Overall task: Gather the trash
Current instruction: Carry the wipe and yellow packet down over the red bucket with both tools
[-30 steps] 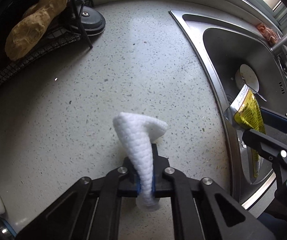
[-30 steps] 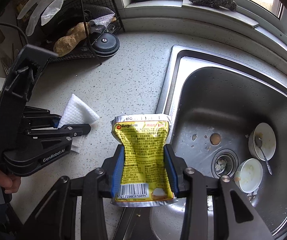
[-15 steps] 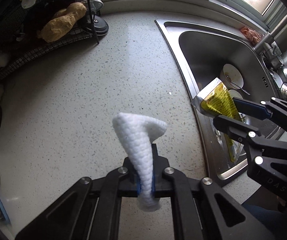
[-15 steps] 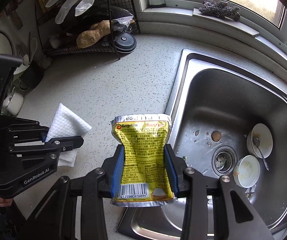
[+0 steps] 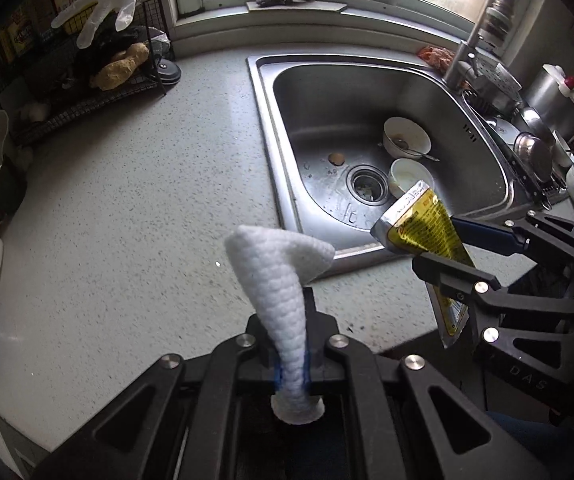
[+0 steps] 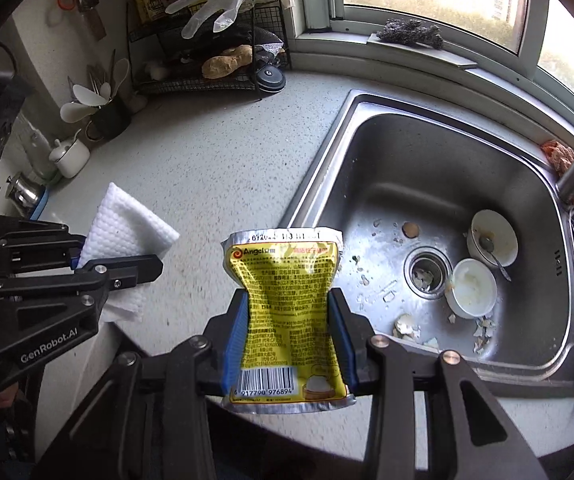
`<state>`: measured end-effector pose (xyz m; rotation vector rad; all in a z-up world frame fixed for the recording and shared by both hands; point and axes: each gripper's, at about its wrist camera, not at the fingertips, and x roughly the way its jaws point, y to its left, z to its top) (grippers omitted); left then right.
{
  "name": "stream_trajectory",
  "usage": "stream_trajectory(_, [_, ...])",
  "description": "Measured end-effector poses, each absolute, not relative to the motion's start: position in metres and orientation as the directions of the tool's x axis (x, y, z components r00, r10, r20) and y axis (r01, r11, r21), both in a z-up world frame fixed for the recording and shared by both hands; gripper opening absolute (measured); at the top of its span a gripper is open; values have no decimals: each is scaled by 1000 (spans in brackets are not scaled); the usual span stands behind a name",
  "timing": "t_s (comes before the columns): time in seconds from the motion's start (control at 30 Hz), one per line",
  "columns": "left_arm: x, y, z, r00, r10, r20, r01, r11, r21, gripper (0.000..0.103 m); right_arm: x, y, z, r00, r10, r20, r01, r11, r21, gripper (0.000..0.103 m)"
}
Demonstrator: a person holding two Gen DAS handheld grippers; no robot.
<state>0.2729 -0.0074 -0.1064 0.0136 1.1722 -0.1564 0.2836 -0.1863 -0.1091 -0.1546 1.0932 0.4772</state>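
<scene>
A kitchen scene seen from two handheld grippers, with the stainless steel sink point(image 5: 279, 92) as the landmark. The left gripper point(image 5: 293, 364) is clamped tight on a crumpled white paper towel point(image 5: 277, 280), which stands up from its fingers above the speckled countertop point(image 5: 135, 200), just left of the sink's near corner. The right gripper point(image 6: 289, 344) pinches a yellow foil yeast packet point(image 6: 285, 300) by its two side edges, held upright in front of the sink's near rim. Compared with a second ago, both grippers have risen and pulled back from the counter: the view is now wider, showing the window sill point(image 6: 415, 50), the wire rack point(image 6: 207, 80) far left of the sink, and the counter's front edge beneath the fingers. Both pieces of trash are off the surface and secured, so the pickup looks finished and the carry to a bin is probably under way; no bin is visible. Two dirty bowls point(image 6: 473, 288), a spoon and eggshell bits point(image 6: 407, 326) remain inside the sink.
</scene>
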Motion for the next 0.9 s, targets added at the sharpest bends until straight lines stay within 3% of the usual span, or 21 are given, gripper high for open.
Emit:
stream_trajectory(0.53, [140, -129, -116, 333, -135, -933, 232, 971, -58, 6, 123, -285, -104, 389, 251, -887, -360, 927, 105, 37])
stream_trajectory(0.9, [132, -163, -204, 148, -131, -980, 291, 953, -83, 6, 84, -307, -172, 292, 239, -926, -227, 958, 175, 37])
